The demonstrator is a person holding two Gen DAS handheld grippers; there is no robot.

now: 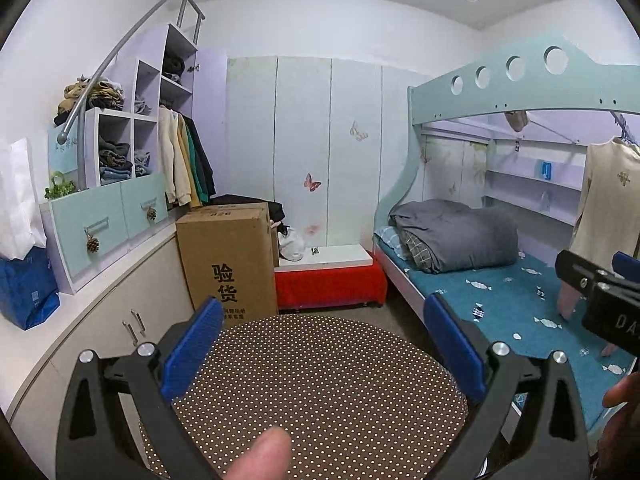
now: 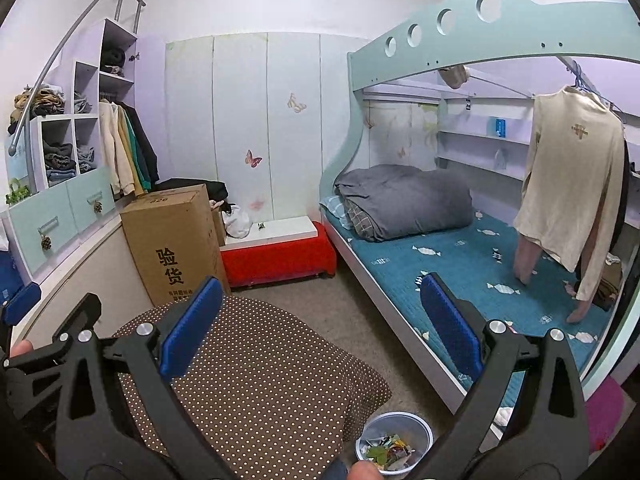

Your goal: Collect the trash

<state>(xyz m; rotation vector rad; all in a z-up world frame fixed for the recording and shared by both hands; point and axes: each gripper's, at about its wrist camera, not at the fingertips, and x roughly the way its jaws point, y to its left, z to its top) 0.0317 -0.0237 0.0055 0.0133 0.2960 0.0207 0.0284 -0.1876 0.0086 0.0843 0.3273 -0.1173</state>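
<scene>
Nearest, both grippers are raised side by side over a brown polka-dot cushion [image 2: 256, 368], pointing into the room as if to survey it rather than reach for anything. The left gripper [image 1: 324, 344] has its blue pads spread wide with nothing between them; the right gripper [image 2: 320, 328] is equally wide apart and empty. Just below the right gripper, on the floor between the cushion and the bed [image 2: 440, 272], sits a small bin [image 2: 394, 440] already holding scraps and wrappers, handy for dropping trash. Loose litter is hard to make out; small dark bits on the blue sheet may be wrappers. Further off stand a cardboard box [image 1: 228, 260] on the left, a red bench [image 1: 330, 284] with a white plastic bag [image 1: 292, 244] at its left end, and the wardrobe [image 1: 304, 148] against the far wall.
</scene>
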